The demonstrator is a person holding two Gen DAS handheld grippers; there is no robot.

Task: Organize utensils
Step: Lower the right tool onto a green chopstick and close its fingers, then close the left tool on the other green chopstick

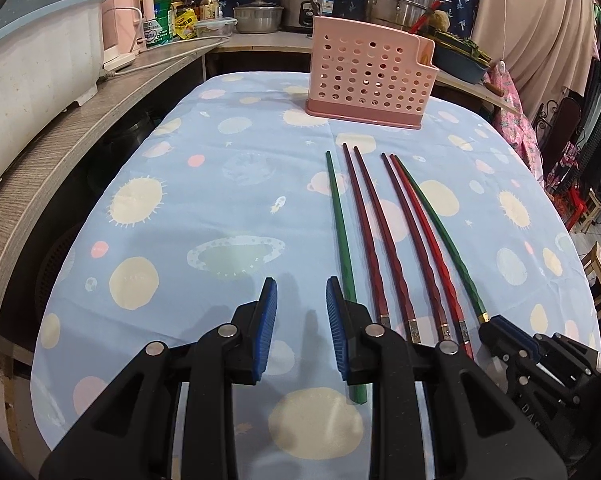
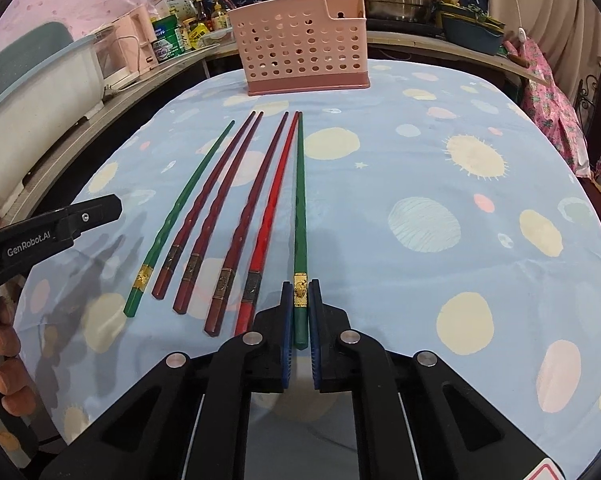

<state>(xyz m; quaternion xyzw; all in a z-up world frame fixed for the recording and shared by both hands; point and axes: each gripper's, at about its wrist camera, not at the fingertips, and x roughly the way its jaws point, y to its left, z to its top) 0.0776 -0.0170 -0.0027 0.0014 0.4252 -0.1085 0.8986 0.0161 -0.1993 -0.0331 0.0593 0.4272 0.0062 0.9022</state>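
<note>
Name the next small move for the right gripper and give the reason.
Probably lift. The right gripper looks closed on the green chopstick at its gold band, while the shaft lies flat on the tablecloth. Raising that end frees it to carry toward the pink basket. The left gripper is open, holding nothing.

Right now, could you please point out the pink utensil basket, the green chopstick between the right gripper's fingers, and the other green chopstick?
pink utensil basket [image 2: 300,52]: right wrist view, perforated front wall.
right green chopstick [image 2: 300,208]: right wrist view, mid-shaft.
left green chopstick [image 1: 340,220]: left wrist view, mid-shaft.
</note>
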